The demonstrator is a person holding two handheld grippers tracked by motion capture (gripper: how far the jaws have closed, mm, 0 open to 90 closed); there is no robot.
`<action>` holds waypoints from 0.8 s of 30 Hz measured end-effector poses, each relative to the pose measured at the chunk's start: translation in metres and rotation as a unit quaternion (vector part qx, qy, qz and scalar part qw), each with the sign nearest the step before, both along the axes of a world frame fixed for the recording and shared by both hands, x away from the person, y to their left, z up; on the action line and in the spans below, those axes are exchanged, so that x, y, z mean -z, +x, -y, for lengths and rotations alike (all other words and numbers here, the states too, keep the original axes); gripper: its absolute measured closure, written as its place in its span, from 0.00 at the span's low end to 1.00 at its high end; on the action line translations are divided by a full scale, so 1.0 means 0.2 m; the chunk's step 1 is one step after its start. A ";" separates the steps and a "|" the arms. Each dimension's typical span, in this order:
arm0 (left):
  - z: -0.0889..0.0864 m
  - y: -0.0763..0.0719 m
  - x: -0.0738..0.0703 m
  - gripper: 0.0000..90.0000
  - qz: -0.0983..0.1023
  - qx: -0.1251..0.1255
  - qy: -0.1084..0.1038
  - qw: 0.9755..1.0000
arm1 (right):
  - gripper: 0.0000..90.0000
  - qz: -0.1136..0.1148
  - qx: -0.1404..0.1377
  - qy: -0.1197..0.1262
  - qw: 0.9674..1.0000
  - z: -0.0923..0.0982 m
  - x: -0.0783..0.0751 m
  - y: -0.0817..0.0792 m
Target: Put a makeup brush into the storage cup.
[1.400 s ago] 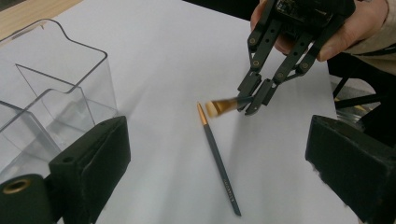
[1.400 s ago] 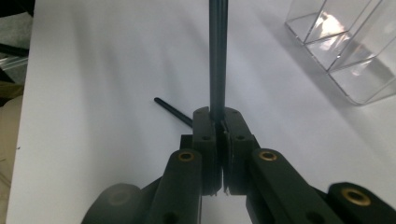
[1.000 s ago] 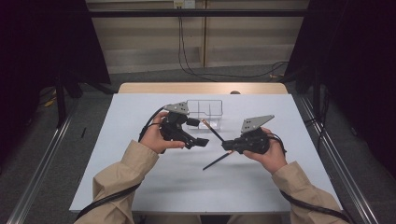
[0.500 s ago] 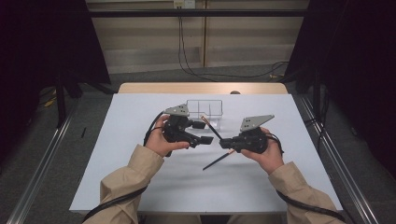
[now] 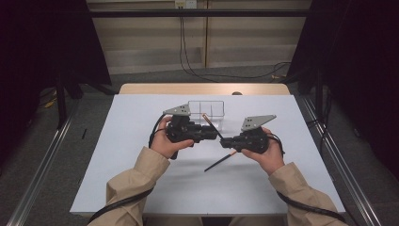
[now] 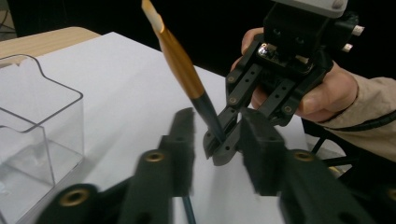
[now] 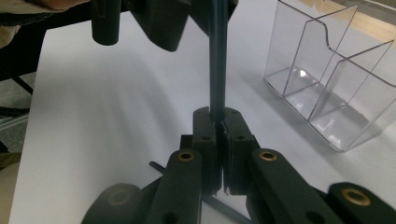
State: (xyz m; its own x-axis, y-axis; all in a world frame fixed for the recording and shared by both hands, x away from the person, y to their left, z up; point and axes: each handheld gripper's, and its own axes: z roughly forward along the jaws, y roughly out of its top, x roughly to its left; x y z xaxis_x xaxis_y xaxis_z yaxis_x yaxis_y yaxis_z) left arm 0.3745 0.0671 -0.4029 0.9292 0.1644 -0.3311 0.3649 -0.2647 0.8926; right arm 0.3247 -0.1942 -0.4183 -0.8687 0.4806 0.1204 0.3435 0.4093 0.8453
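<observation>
The brush (image 5: pixel 212 128) is held above the white table (image 5: pixel 141 188), slanting from its copper end up by the box down to the right gripper (image 5: pixel 226 141), whose jaws are clamped tight on its dark shaft; in the right gripper view the shaft (image 7: pixel 217 70) rises straight out of the pressed-together pads. A second dark stick (image 5: pixel 219 161) lies on the table just below that gripper, slanting toward the person. The left gripper (image 5: pixel 215 134) meets the brush from the other side: its jaws have just been closing, with the shaft between them, and in the left gripper view the blurred pads (image 6: pixel 184 140) flank the shaft (image 6: pixel 180 65) with a gap on either side, not yet pressing it. Beyond both grippers stands a clear box (image 5: pixel 207 113) with open compartments, just behind the brush's copper end.
</observation>
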 end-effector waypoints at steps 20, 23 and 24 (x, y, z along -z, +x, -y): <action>-0.01 0.01 0.01 0.90 -0.018 -0.017 -0.029 0.999 | 0.95 -0.009 0.002 0.009 1.000 -0.04 0.00 0.01; -0.01 0.01 0.01 0.90 -0.022 -0.016 -0.037 0.999 | 0.95 -0.010 0.004 0.009 1.000 -0.04 0.00 0.01; -0.01 0.01 0.01 0.90 -0.021 -0.017 -0.037 0.999 | 0.95 -0.009 0.005 0.009 1.000 -0.04 -0.01 0.01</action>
